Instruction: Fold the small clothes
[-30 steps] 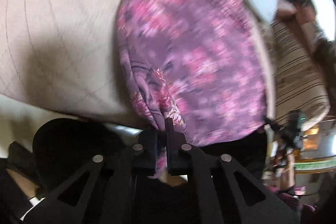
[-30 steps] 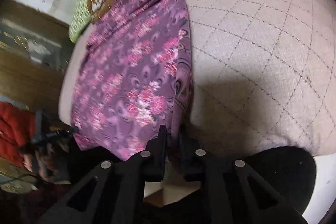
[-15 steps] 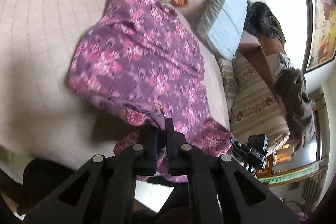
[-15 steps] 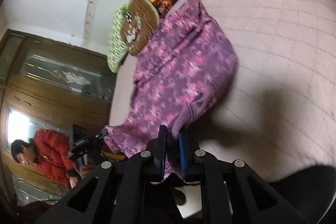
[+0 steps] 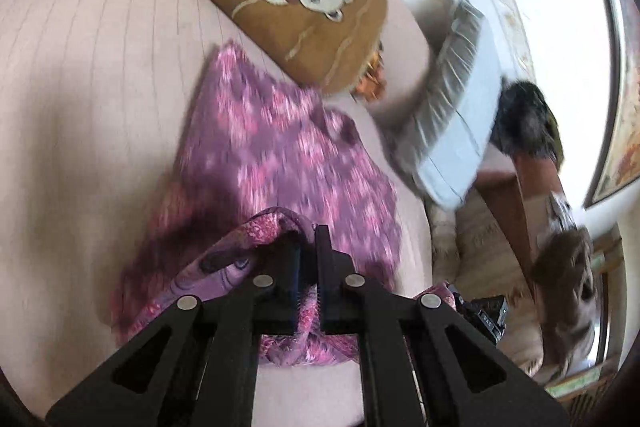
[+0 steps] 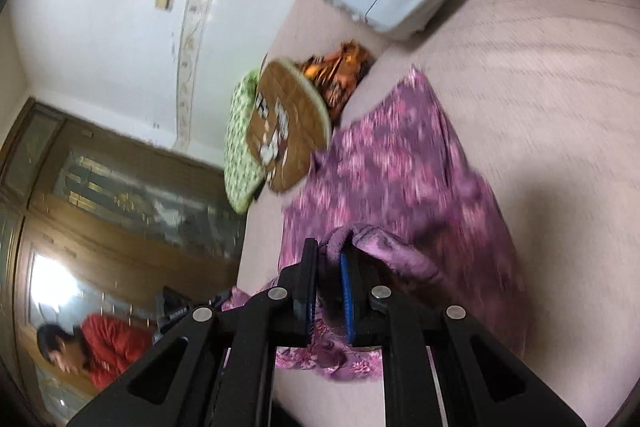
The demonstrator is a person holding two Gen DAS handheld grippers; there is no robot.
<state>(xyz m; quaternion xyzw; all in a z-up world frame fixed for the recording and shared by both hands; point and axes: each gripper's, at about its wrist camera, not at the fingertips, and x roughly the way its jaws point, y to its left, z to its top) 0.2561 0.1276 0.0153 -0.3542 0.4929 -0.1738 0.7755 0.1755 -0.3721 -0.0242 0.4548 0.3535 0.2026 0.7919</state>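
**Both grippers clamped on purple cloth**

Left wrist: the left gripper [image 5: 306, 259] pinched an edge of the purple floral garment [image 5: 280, 155], which spread ahead over the bed [image 5: 80, 67].

Right wrist: the right gripper [image 6: 330, 267] was clamped on another bunched edge of the garment [image 6: 400, 179], the rest lying ahead and rightward.

Garment [image 5: 280, 155] soft floral cloth; bedcover [image 5: 80, 67] quilted, matt.
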